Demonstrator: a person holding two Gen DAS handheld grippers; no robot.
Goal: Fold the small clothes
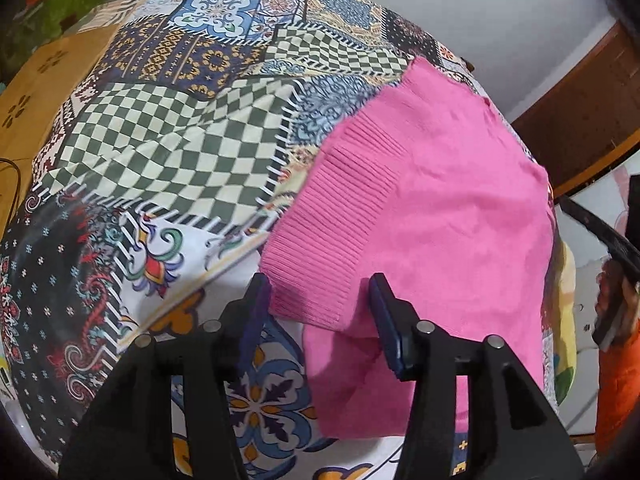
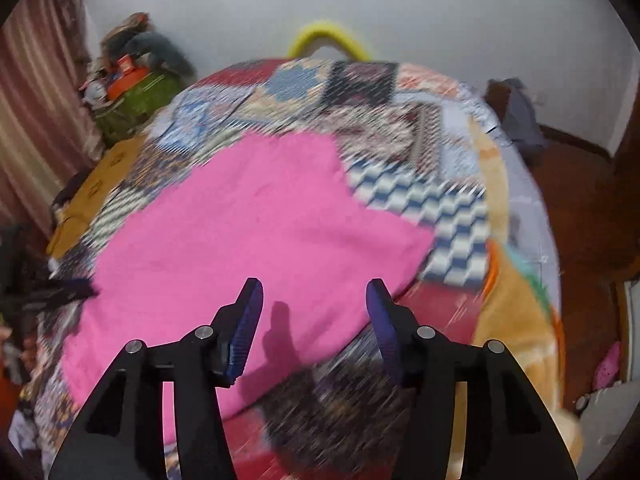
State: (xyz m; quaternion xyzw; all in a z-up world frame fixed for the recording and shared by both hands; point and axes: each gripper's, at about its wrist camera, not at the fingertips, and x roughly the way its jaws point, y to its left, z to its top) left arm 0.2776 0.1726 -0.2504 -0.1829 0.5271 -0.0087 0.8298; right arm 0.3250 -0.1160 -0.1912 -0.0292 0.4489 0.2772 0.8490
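Observation:
A small pink knit garment (image 1: 432, 208) lies flat on a patchwork bedspread (image 1: 172, 148). In the left wrist view its ribbed hem (image 1: 324, 240) faces me. My left gripper (image 1: 318, 300) is open, its jaws on either side of the hem's near corner, just above the cloth. In the right wrist view the pink garment (image 2: 240, 232) fills the middle, blurred by motion. My right gripper (image 2: 314, 304) is open and empty above the garment's near edge, casting a shadow on it.
The patchwork bedspread (image 2: 420, 200) covers the bed. A brown cardboard box (image 1: 36, 92) lies at the left. A yellow hoop (image 2: 328, 40) rises behind the bed. A green pile of things (image 2: 136, 92) sits at the back left. Dark wooden furniture (image 1: 580, 112) stands to the right.

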